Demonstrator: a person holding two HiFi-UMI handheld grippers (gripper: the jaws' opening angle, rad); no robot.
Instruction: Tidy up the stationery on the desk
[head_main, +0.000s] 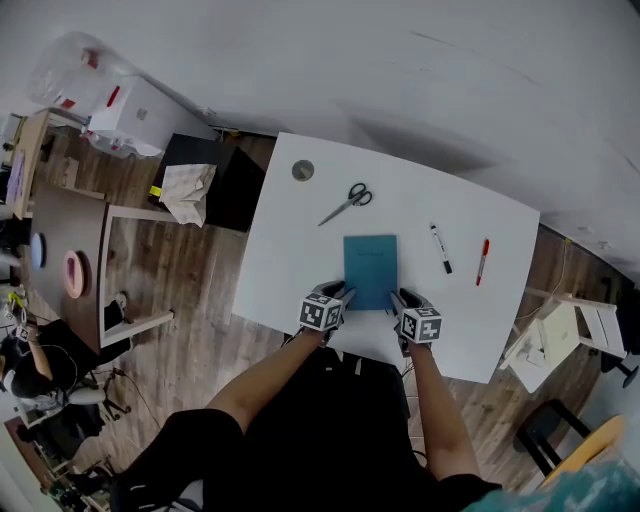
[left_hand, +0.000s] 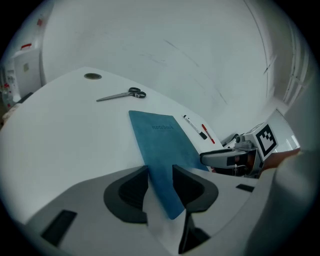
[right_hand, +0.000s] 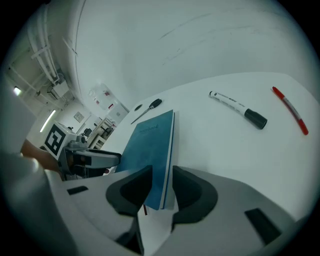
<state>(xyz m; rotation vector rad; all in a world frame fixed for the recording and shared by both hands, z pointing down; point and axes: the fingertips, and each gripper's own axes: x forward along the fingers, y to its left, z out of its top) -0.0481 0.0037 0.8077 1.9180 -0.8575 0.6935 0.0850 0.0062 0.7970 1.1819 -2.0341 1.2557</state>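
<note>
A blue notebook (head_main: 370, 268) lies flat on the white desk (head_main: 285, 265), near its front edge. My left gripper (head_main: 345, 293) is at the notebook's near left corner, my right gripper (head_main: 398, 297) at its near right corner. In the left gripper view the notebook (left_hand: 162, 145) runs between the wide-apart jaws of the left gripper (left_hand: 160, 182), which do not press it. In the right gripper view its page edge (right_hand: 167, 150) sits between the equally wide jaws of the right gripper (right_hand: 161, 185). Scissors (head_main: 348, 202), a black marker (head_main: 441, 249) and a red pen (head_main: 482, 261) lie beyond.
A round grey disc (head_main: 303, 170) sits at the desk's far left corner. A black box with a crumpled cloth (head_main: 188, 190) stands left of the desk, next to a wooden table (head_main: 70, 230). A white folding stool (head_main: 560, 335) stands at the right.
</note>
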